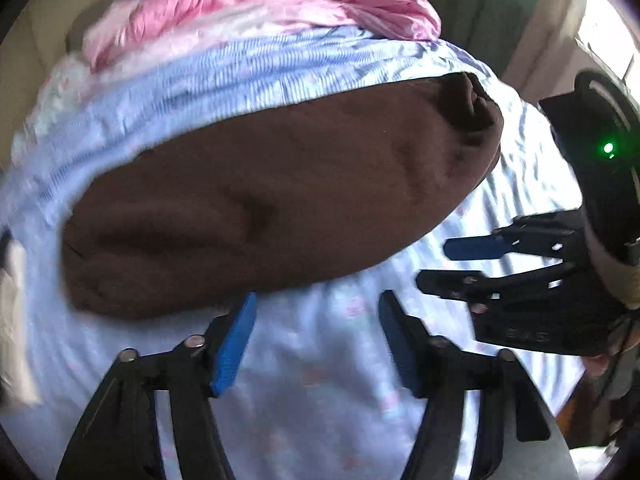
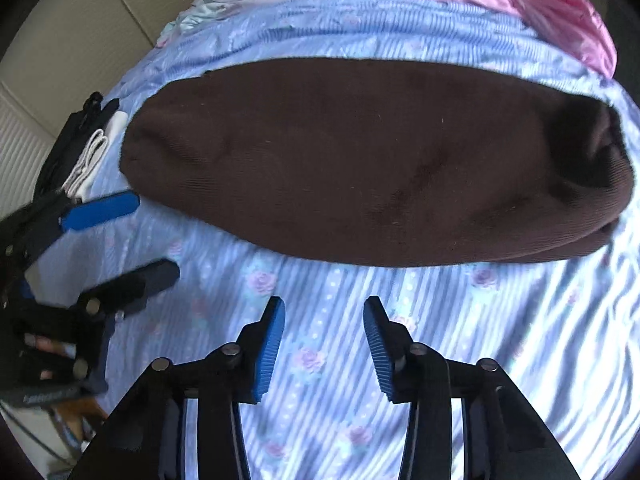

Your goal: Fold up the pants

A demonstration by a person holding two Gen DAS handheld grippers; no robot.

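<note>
The dark brown pants (image 1: 272,200) lie folded into a long bundle across the blue striped bed sheet (image 1: 320,380). They also show in the right wrist view (image 2: 372,160). My left gripper (image 1: 316,344) is open and empty, hovering just in front of the bundle's near edge. My right gripper (image 2: 324,344) is open and empty, a little short of the pants over the sheet (image 2: 320,400). Each gripper shows in the other's view: the right one (image 1: 436,264) at the right, the left one (image 2: 148,236) at the left, both open.
A pink quilt (image 1: 256,12) is bunched at the far side of the bed (image 2: 552,4). White folded cloth (image 2: 92,160) and a dark item lie at the bed's left edge. A beige wall panel (image 2: 72,40) stands beyond.
</note>
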